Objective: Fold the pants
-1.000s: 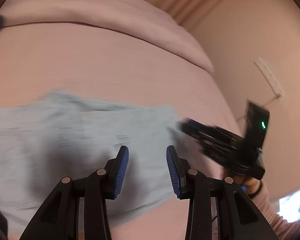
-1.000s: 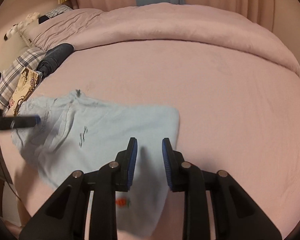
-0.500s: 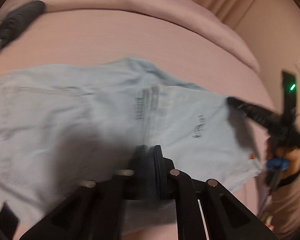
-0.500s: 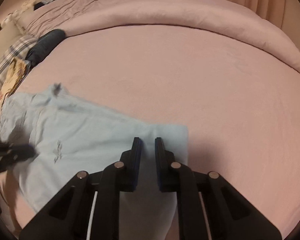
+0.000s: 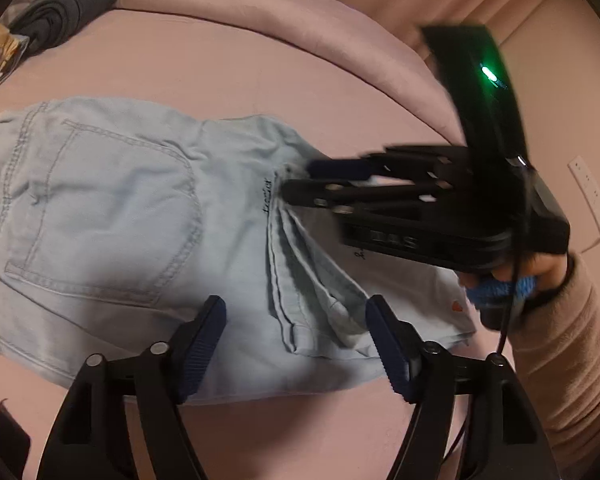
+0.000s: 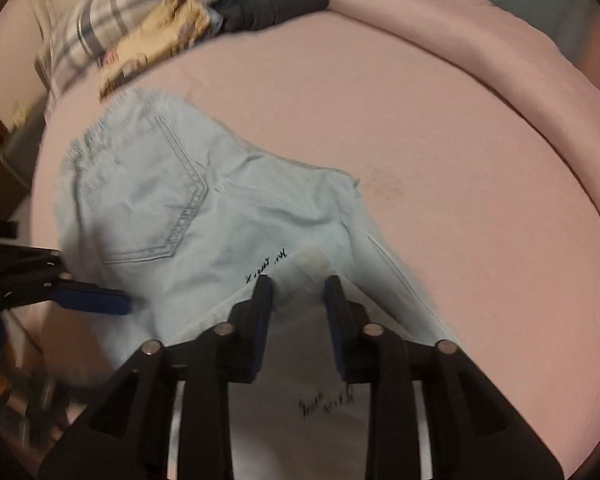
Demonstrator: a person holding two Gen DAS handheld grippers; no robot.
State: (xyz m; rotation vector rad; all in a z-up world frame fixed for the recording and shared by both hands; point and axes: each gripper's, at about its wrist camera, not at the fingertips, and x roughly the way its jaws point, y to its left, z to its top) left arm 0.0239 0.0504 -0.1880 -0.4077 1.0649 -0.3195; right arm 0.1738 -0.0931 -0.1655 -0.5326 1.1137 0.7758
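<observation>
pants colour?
Light blue denim pants, with small black lettering; clearest in the left wrist view.

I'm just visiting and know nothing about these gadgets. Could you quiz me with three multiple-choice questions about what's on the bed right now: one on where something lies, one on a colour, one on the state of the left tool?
1. Where does the dark grey folded garment lie relative to the pants?
A. On top of them
B. Apart from them, farther up the bed
C. Underneath them

2. What colour are the pants?
A. Light blue
B. Black
C. Red

3. How do the fingers of the left gripper stand?
A. Pressed shut on a sock
B. Spread apart over the pants
C. Out of view

Answers: 1 B, pink sheet shows between the two. 2 A, pale blue denim with a stitched back pocket. 3 B, a wide gap shows between the blue pads, with denim visible through it.
</observation>
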